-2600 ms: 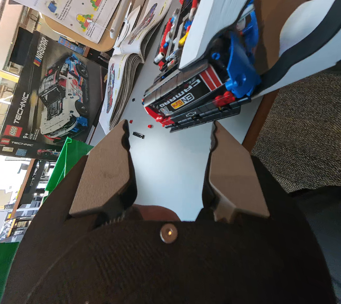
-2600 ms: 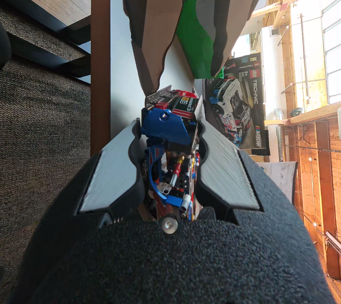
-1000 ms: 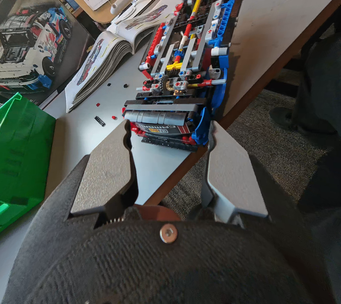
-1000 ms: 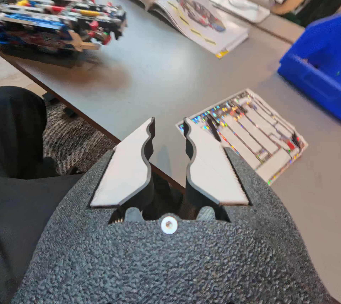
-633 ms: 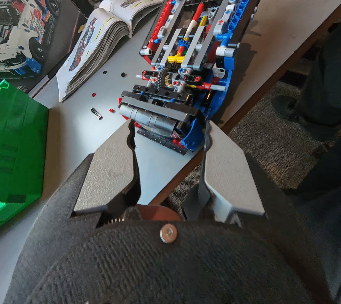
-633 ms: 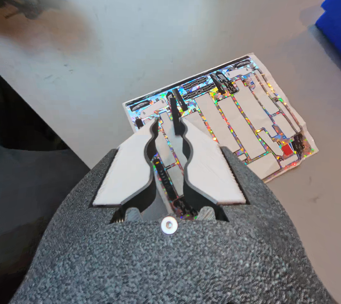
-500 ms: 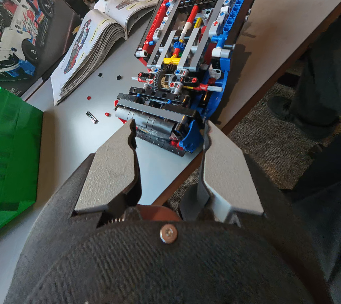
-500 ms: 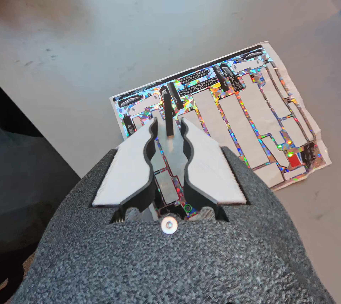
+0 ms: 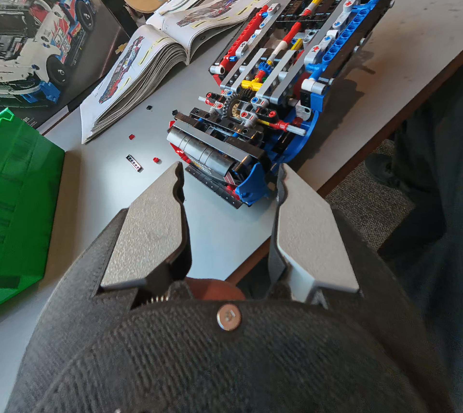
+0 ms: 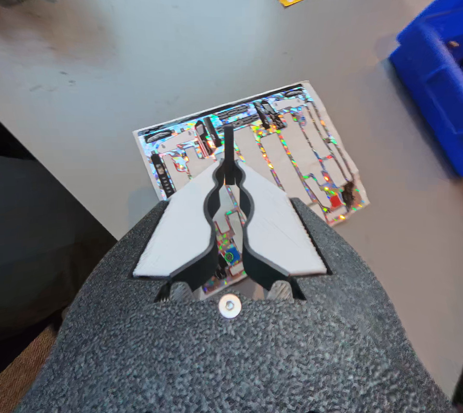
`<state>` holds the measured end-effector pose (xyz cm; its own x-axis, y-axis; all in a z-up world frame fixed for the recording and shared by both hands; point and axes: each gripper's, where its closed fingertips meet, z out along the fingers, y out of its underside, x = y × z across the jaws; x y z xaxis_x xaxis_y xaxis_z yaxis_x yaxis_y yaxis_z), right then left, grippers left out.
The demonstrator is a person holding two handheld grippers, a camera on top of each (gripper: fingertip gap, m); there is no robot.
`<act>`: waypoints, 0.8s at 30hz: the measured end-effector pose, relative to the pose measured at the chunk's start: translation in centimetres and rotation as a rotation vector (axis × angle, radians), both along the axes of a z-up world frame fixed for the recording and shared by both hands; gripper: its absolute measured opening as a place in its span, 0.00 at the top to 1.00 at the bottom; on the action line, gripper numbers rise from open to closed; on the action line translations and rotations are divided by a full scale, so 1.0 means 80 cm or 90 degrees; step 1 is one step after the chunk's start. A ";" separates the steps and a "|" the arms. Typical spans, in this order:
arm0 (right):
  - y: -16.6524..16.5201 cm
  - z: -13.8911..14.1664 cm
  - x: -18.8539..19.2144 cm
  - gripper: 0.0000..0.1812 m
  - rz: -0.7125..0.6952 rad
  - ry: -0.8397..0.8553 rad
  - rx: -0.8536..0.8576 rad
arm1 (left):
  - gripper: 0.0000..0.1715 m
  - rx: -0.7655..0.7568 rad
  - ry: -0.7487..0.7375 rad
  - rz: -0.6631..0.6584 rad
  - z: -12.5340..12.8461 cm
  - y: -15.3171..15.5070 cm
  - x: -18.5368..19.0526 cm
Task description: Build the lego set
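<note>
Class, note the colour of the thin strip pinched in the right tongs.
Black: the thin strip stands out against the holographic sticker sheet. Clearest in the right wrist view.

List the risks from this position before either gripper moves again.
1. The right gripper pinches a thin black strip only at its fingertips, above the holographic sticker sheet; it may twist, slip or stick to a pad.
2. The lego car chassis lies close to the table edge; the open left gripper, near its blue corner, could nudge it off.
3. Small loose pieces beside the chassis could get swept away.
</note>
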<state>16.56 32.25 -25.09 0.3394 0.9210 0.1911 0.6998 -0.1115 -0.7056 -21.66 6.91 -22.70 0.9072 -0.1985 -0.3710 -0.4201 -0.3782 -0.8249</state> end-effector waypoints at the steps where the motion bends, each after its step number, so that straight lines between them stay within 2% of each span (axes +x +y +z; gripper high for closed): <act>1: 0.002 0.008 0.008 0.97 -0.019 0.013 0.007 | 0.58 0.003 0.002 -0.001 0.001 -0.002 0.000; 5: -0.019 0.032 0.014 0.97 -0.032 0.071 0.012 | 0.58 0.005 -0.018 0.001 0.002 -0.019 0.001; 9: -0.046 0.049 -0.017 0.97 -0.006 0.102 0.040 | 0.61 0.009 -0.074 0.001 0.008 -0.038 0.002; 16: -0.108 0.091 -0.132 0.97 0.128 0.175 0.137 | 0.63 0.005 -0.191 0.032 0.024 -0.054 -0.028; 20: -0.156 0.110 -0.207 0.97 0.230 0.170 0.249 | 0.70 -0.024 -0.264 -0.021 0.039 -0.048 -0.014; 24: -0.199 0.129 -0.265 0.97 0.320 0.136 0.414 | 0.73 -0.025 -0.256 -0.094 0.061 -0.025 0.021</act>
